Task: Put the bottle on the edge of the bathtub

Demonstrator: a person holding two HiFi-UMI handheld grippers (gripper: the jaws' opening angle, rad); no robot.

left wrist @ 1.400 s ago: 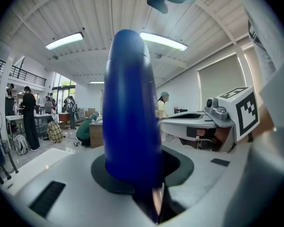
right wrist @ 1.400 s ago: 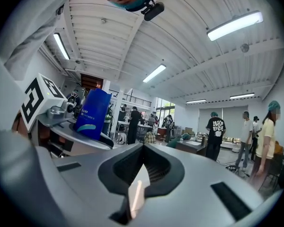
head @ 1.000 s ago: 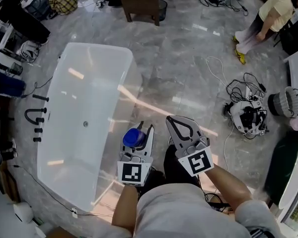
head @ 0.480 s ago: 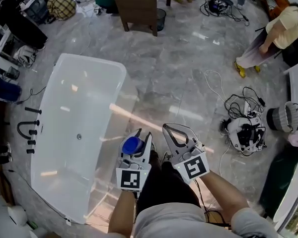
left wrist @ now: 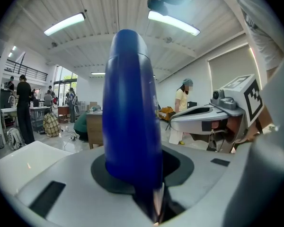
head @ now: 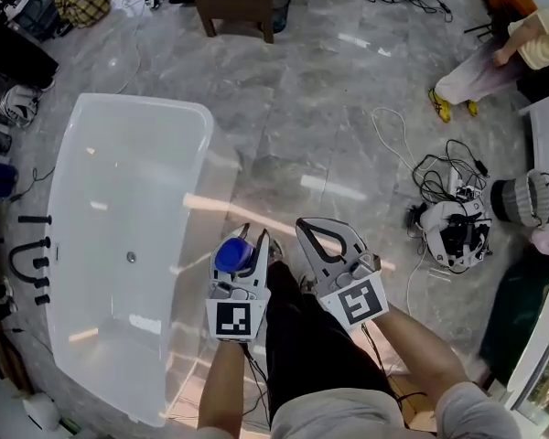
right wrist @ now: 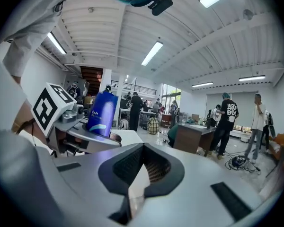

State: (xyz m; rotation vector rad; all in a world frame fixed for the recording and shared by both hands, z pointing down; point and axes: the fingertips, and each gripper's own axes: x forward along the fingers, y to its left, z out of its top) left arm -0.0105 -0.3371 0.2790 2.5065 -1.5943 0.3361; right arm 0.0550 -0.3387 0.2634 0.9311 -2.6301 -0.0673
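Standing upright, the blue bottle [head: 231, 254] is clamped between the jaws of the left gripper [head: 248, 240], near the bathtub [head: 204, 126] side. Both grippers point forward, slightly downward; the right gripper [head: 304, 226] is closed and empty.

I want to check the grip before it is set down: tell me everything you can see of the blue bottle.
The bottle is deep blue and glossy, plastic by the look, with a rounded top. The right gripper view shows a pale curved stripe and small white print on its side. It stands roughly upright, clamped low down between the jaws of the left gripper, and touches nothing else. It is held in the air beside the white bathtub, not yet on its edge.
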